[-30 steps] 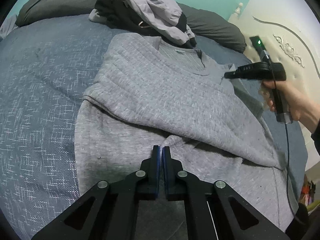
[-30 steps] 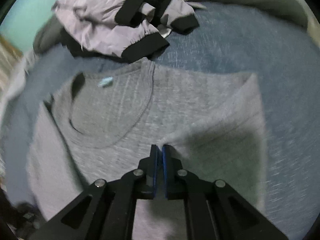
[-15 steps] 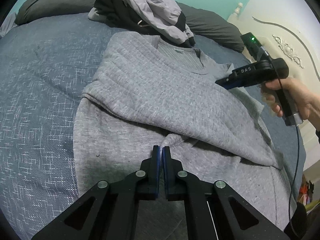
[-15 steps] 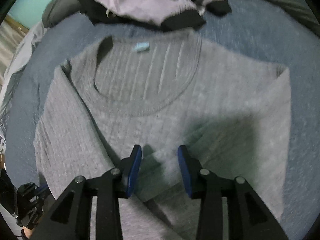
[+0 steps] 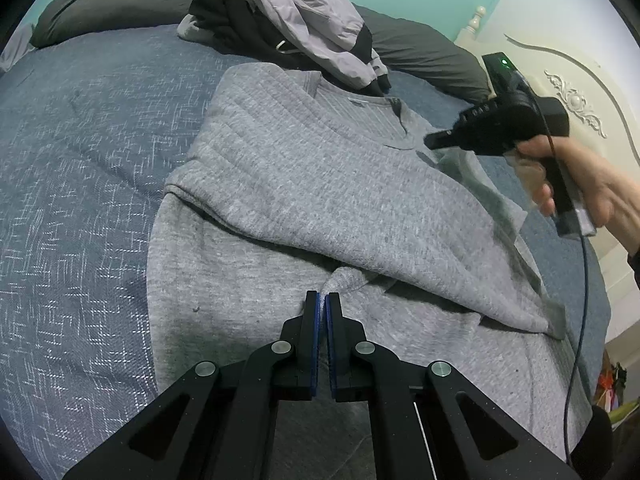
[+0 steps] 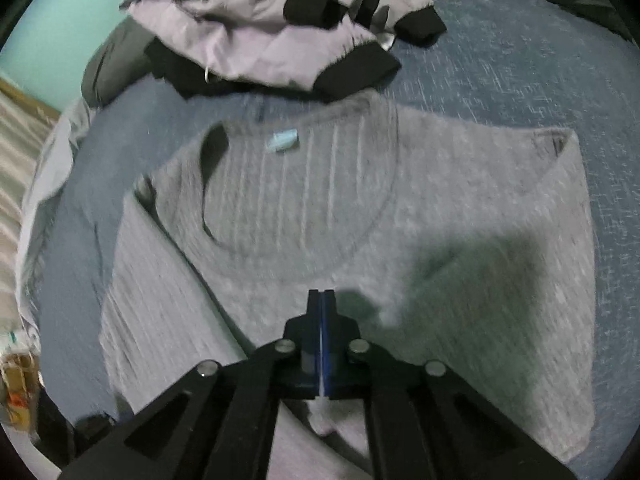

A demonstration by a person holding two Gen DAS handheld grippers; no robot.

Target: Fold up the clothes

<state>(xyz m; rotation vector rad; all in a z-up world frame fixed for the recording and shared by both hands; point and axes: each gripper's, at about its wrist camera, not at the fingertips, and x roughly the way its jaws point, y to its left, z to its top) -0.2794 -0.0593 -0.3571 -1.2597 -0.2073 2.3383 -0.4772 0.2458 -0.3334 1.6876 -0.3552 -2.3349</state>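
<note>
The left claw is pinching a little bump of the gray sweater between its two blue pads, down near the sweater's middle. The right claw has just been closing, and now its pads are pressing flat together with nothing between them. It is hanging over the sweater's chest, just below the round neck hole. A hand is holding that claw by its black handle, and a thin cord is hanging down from it.

The sweater is lying spread out on the bed. One sleeve is already lying folded across the front, like an arm crossing a tummy. I think the folding is only getting started. The other side probably needs folding in too, and then the bottom needs folding up.

The sweater is looking soft and thick, with knitted lines running up and down. A small blue tag is showing inside the neck. The blue blanket on the bed is looking rough, with tiny white flecks.

Behind the sweater, a puffy pale purple jacket with black cuffs is sitting in a messy heap. It is looking smooth and a bit shiny, and it is not folded yet. Dark gray pillows are lying along the back.
</note>
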